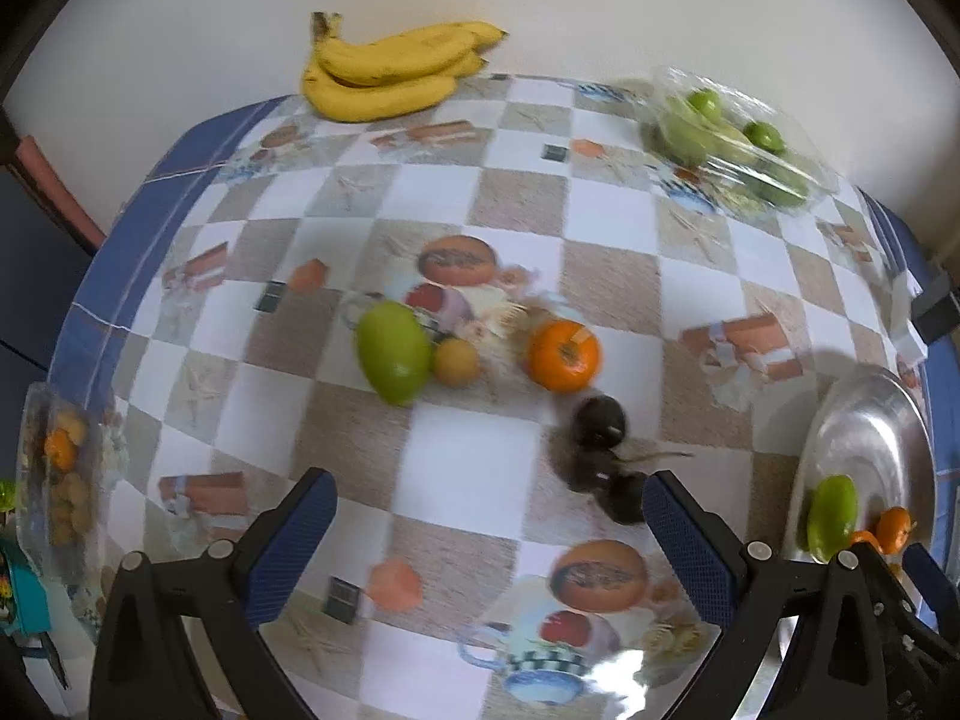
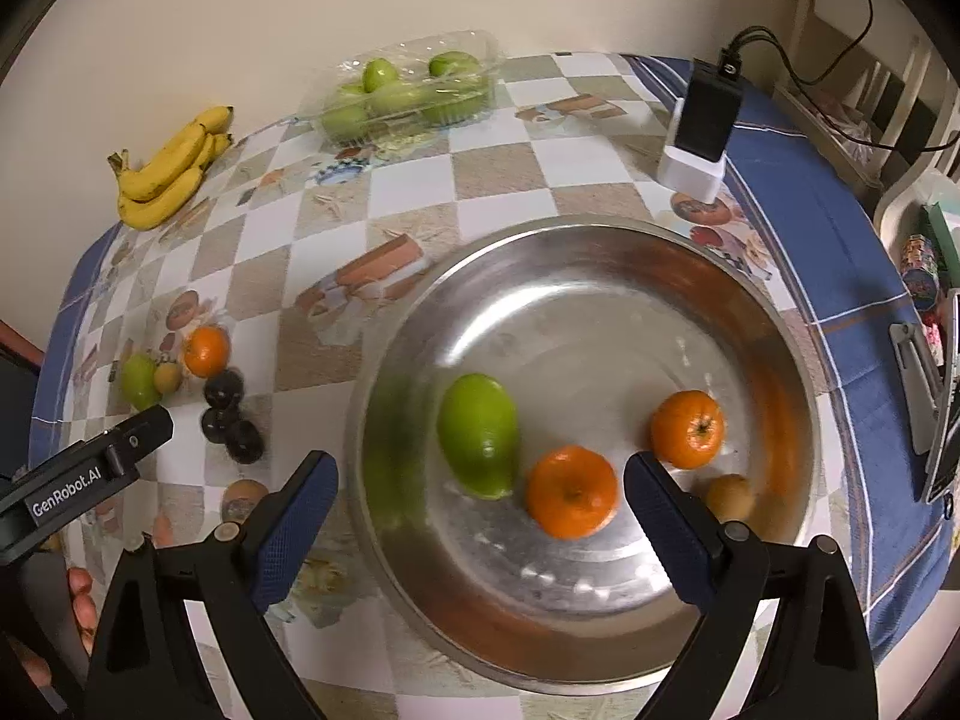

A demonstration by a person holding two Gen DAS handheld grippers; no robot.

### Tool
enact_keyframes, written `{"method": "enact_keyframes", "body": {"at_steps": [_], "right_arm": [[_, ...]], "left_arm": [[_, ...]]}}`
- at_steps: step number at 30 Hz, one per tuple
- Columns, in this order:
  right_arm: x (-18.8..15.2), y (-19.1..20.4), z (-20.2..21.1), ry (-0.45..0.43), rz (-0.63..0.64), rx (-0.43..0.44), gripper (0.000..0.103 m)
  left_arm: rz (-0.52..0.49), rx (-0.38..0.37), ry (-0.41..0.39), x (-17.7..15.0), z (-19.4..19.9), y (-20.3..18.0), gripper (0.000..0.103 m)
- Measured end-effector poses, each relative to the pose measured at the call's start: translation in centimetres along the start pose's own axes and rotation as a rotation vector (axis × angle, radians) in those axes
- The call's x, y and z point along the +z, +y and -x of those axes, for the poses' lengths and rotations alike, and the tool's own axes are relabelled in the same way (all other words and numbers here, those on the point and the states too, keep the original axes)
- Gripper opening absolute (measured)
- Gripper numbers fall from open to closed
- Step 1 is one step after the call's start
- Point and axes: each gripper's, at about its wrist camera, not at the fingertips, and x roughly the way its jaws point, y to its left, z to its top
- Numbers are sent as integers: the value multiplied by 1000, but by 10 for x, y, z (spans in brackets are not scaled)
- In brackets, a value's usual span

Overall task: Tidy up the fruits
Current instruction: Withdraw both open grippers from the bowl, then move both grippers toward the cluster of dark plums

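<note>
Now your right gripper [image 2: 480, 480] hangs wide and empty over the bowl [image 2: 792, 360]. Bring the wide, empty left gripper [image 1: 489, 498] squarely over the dark plums [image 1: 600, 420] at two o'clock, then close gently.

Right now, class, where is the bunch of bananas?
The bunch of bananas lies at the table's far edge by the wall, left of the clear pack of green fruit in the right wrist view.

Home dining table [image 1: 606, 288], printed checked oilcloth

A plain cream wall [image 2: 252, 6] backs the table's checked, blue-bordered cloth [image 2: 798, 192].
</note>
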Motion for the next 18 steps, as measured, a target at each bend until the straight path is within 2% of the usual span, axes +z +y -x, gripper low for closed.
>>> {"method": "enact_keyframes", "body": {"at_steps": [11,18], "right_arm": [[2,36,-3,-5,44,41,96],[4,67,-2,-11,81,143,96]], "left_arm": [[87,50,-51,14,9,67,103],[141,46,-60,19,10,97,103]]}}
